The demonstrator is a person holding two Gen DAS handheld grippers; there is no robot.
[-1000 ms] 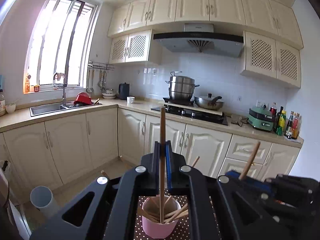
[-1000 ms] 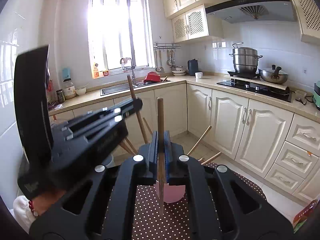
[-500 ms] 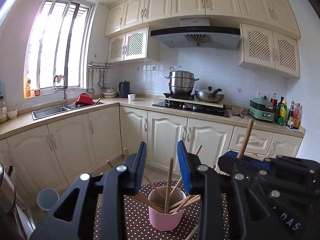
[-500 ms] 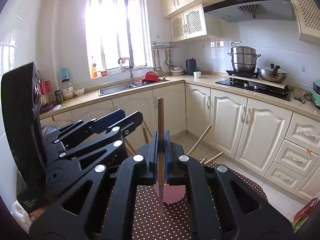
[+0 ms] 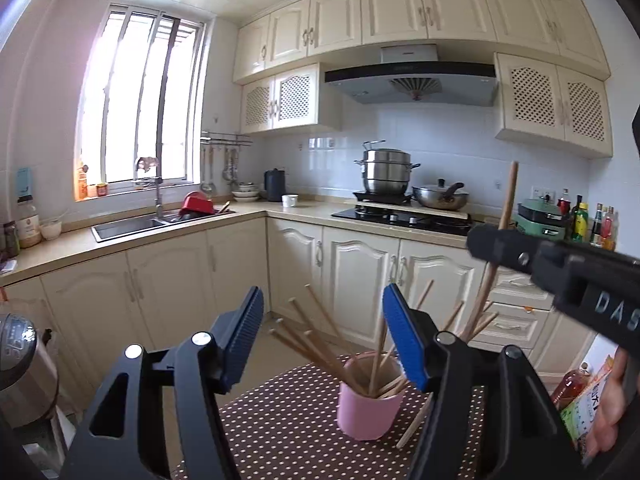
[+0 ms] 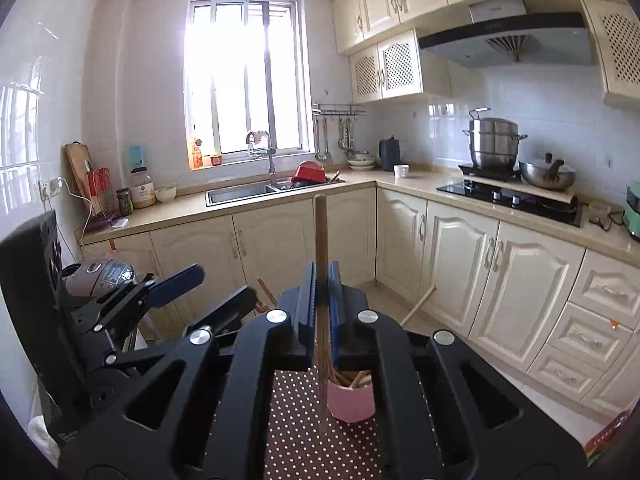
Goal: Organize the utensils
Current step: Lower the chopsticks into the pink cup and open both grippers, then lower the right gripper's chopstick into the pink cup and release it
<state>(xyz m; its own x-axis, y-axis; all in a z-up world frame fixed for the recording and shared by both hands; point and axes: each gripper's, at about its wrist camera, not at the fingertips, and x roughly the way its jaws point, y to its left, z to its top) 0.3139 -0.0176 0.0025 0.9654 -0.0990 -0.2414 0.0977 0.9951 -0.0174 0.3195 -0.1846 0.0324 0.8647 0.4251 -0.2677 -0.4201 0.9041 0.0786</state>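
left gripper: blue-padded fingers spread wide, nothing between them; also seen from the right wrist view at lower left, fingers apart
right gripper: pressed together on a single long wooden chopstick, pinching it mid-shaft
held chopstick: upright, top end rising above the fingers, lower end hanging below them, just left of the cup's rim; from the left wrist view it slants up out of the black right gripper at the right
pink cylindrical cup: below and ahead of the left gripper, between its fingers in view, standing upright; in the right wrist view it sits just below and right of the fingertips
wooden chopsticks bundle in the cup: fanned out, leaning left and right, several tips above the rim
loose chopstick: lying beside the cup, right of it, under the left gripper's right finger
brown white-dotted mat: under the cup, below both grippers
counter: hidden under the mat, cannot tell its surface
rice cooker: far left of the right gripper, behind the left gripper
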